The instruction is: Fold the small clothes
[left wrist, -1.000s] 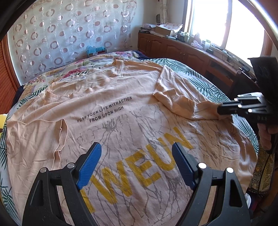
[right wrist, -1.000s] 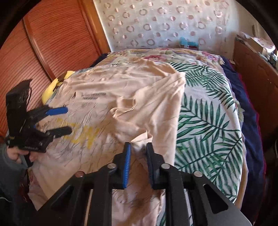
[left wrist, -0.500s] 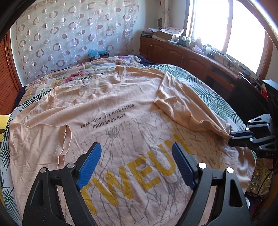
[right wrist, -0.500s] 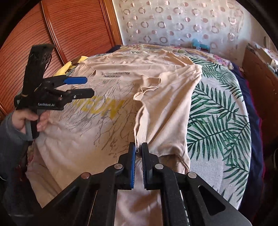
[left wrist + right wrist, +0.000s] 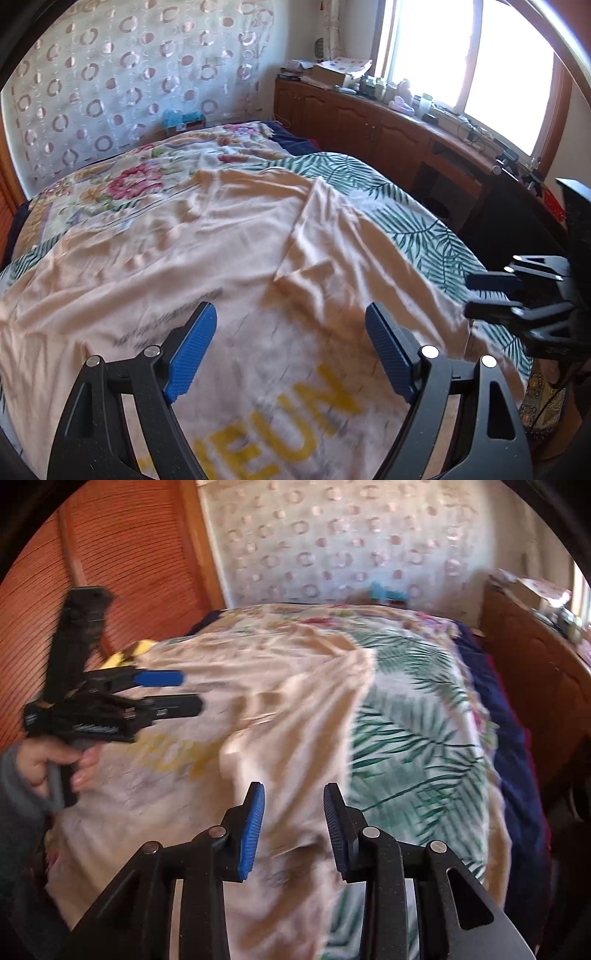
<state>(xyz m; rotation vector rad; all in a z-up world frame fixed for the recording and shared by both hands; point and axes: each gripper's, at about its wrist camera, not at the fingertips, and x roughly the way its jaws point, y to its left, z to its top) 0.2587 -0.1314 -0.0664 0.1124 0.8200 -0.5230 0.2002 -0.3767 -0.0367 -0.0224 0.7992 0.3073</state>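
Observation:
A peach T-shirt point(image 5: 207, 258) with yellow letters and small black text lies spread face up on the bed; its right side is folded inward over the front. It also shows in the right wrist view point(image 5: 295, 716). My left gripper point(image 5: 290, 350) is open and empty above the shirt's lower middle. My right gripper point(image 5: 293, 827) is open and empty above the shirt's folded right edge. Each gripper shows in the other's view, the right one point(image 5: 487, 293) at the bed's right edge, the left one point(image 5: 173, 694) over the shirt's left part.
The bed has a palm-leaf sheet point(image 5: 417, 738) and a floral cover point(image 5: 129, 177) at the head. A wooden cabinet point(image 5: 369, 122) with clutter runs under the window on the right. A slatted wooden door point(image 5: 110, 572) stands on the left. A yellow object point(image 5: 136, 651) lies by the bed's left edge.
My right gripper has opened and let go of the shirt's folded edge. Both views are blurred by motion, and the left view has tilted up toward the head of the bed.

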